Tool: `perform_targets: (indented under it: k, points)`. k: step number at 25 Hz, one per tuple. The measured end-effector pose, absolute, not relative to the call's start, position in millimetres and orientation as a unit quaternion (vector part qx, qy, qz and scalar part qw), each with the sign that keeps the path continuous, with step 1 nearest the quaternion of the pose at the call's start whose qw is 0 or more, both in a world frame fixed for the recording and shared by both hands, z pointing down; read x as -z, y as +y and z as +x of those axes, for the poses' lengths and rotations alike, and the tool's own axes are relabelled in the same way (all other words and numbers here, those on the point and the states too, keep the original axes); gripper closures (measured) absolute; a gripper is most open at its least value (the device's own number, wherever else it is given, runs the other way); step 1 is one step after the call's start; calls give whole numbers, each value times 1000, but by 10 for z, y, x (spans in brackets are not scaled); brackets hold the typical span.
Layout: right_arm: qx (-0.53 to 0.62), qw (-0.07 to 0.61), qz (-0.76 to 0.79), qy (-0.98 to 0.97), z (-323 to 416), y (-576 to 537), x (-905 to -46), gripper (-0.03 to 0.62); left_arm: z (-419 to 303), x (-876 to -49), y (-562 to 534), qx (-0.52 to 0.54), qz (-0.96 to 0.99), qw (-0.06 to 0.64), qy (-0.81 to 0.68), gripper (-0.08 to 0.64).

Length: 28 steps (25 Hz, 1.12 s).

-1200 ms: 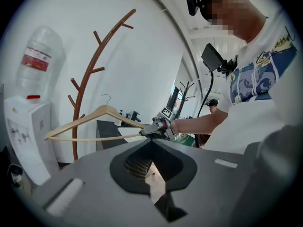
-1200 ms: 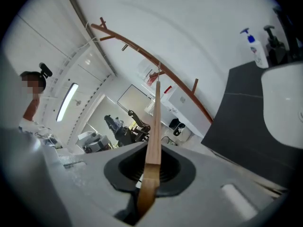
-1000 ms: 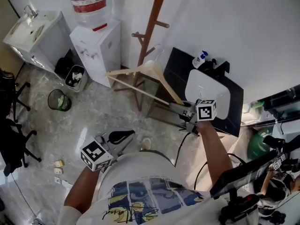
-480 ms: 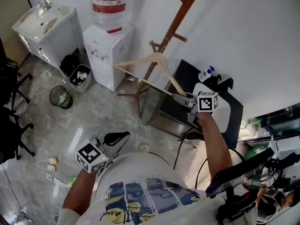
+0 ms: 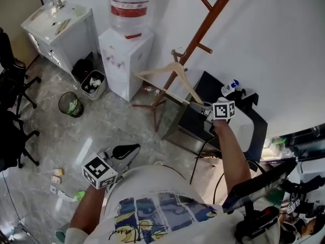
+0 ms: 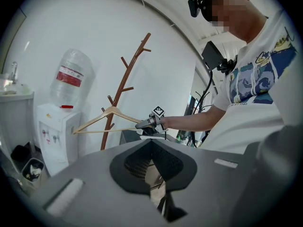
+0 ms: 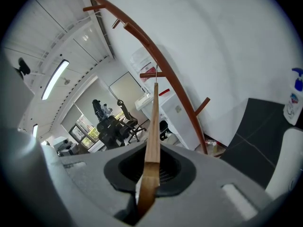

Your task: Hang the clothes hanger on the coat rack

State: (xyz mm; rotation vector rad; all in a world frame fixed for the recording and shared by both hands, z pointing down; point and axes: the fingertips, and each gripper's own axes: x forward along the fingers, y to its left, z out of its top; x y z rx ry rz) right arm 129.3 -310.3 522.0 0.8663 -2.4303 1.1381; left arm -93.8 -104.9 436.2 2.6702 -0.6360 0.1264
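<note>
A pale wooden hanger [image 5: 163, 74] is held by one end of its shoulder in my right gripper [image 5: 198, 104], which is shut on it. The hanger's wire hook lies close to a lower peg of the brown wooden coat rack [image 5: 204, 28]; whether they touch I cannot tell. In the right gripper view the hanger [image 7: 154, 122] runs from the jaws up toward the rack [image 7: 161, 65]. My left gripper [image 5: 132, 148] hangs low by the person's body, shut and holding nothing. From the left gripper view, hanger [image 6: 111, 111], rack [image 6: 125, 84] and right gripper [image 6: 143, 124] show ahead.
A white water dispenser [image 5: 127, 60] with a bottle stands left of the rack. A white sink cabinet [image 5: 61, 27] and two bins [image 5: 94, 83] [image 5: 70, 104] are farther left. A black table [image 5: 256, 123] with a spray bottle [image 5: 231, 87] stands on the right. Office chairs [image 5: 10, 85] are at the far left.
The right gripper has carried the hanger closer to the coat rack, bringing its hook up beside a lower peg. The left gripper stays low and shut.
</note>
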Motion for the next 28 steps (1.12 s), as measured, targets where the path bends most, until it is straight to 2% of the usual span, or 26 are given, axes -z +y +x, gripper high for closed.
perform_targets:
  k: [28]
  points:
    - [-331,144,353,-863,1522,-3443,-6148,554,-576,-4440,-1177,-83,940,230,-239,557]
